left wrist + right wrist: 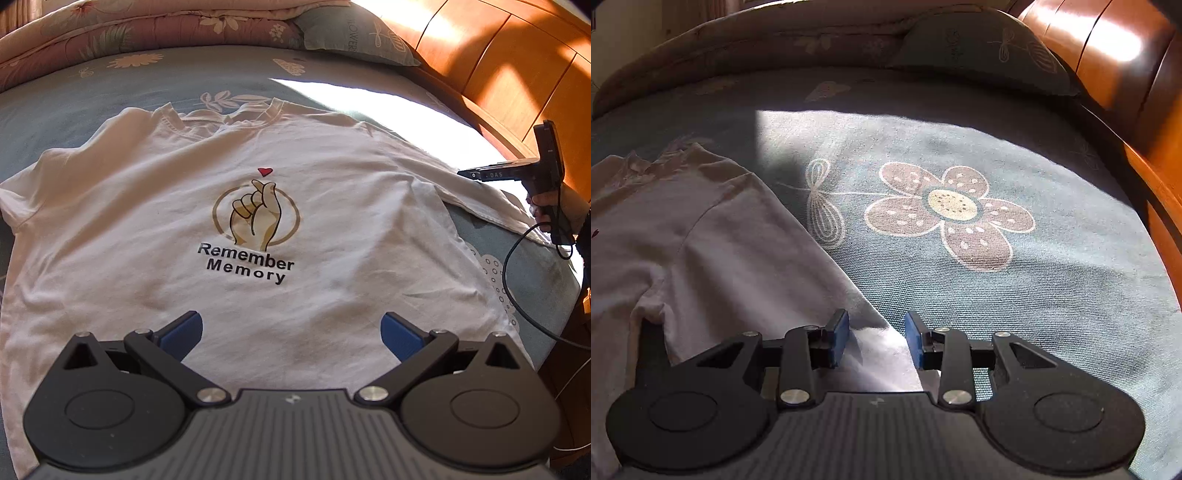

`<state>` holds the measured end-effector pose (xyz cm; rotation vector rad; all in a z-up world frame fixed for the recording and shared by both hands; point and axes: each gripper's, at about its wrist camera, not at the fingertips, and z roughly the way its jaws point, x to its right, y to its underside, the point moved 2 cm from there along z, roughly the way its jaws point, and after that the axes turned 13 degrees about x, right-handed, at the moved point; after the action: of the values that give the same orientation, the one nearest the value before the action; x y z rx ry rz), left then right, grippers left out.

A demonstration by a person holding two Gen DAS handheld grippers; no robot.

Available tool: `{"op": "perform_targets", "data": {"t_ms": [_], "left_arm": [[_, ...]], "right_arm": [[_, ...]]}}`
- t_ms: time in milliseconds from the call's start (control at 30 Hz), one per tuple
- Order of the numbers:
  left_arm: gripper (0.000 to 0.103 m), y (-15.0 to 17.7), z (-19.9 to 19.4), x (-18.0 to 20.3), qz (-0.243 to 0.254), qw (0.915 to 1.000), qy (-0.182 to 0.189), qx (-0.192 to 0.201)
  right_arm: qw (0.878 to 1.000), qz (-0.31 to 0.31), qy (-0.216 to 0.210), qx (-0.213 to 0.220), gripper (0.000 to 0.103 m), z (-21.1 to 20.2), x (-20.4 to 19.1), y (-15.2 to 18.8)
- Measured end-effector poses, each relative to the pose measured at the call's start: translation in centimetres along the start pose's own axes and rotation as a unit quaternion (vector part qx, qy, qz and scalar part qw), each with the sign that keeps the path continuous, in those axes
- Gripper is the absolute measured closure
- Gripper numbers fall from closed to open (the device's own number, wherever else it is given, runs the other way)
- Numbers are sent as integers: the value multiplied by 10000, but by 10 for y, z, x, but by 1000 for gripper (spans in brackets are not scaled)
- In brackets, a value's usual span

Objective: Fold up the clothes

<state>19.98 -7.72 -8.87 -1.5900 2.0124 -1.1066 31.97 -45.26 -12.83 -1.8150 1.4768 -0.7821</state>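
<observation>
A white T-shirt (258, 221) with a finger-heart print and the words "Remember Memory" lies flat and face up on the bed, collar at the far end. My left gripper (291, 332) hovers over its lower middle, blue pads wide apart and nothing between them. At the shirt's right sleeve (701, 240), my right gripper (876, 332) stands open with its pads a little apart. The sleeve's hem edge lies in the gap below them, and the pads do not press on it. The left wrist view shows the right gripper (467, 172) from the side, held by a hand (546, 206).
The blue bed sheet (1052, 295) has a large flower print (949, 206). A pillow (354, 33) and a folded floral quilt (147, 33) lie at the far end. A wooden headboard (517, 74) runs along the right. A black cable (517, 280) hangs from the right gripper.
</observation>
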Motion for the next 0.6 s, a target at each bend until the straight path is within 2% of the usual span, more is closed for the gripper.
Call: {"op": "perform_targets", "data": {"t_ms": [33,67,167,300,367,400,433,500,600], "left_arm": [[1,0,2,-2,-27,10000,-10,-20],[1,0,4,-3,-40,10000,-19,-29],[1,1,7,-3,-62,10000,-21,-41],[1,-1,3,-1,-23,10000,62,12],[1,-1,1,-2,-32,10000,80,49],[1,-2,2,-2,-45,10000,69,49],[1,-2,2,-3,-58,10000,57,49],[1,-2,3,-3,-99,9999,42,46],[1,-1,1,1,-83,9999,116,57]], "right_arm": [[10000,-50,-50,10,85,-1,-2,0],[9999,-100,-75,22,98,-1,-3,0],[9995,-139,259,139,101,5,-4,-3],[9962,308,707,408,99,6,3,-16],[9947,440,707,598,91,-8,-4,-23],[9944,514,626,683,81,-16,-9,-25],[9949,572,417,712,72,-21,-17,-24],[9949,665,16,753,61,-30,-35,-22],[9981,354,-166,480,55,-20,-69,-6]]}}
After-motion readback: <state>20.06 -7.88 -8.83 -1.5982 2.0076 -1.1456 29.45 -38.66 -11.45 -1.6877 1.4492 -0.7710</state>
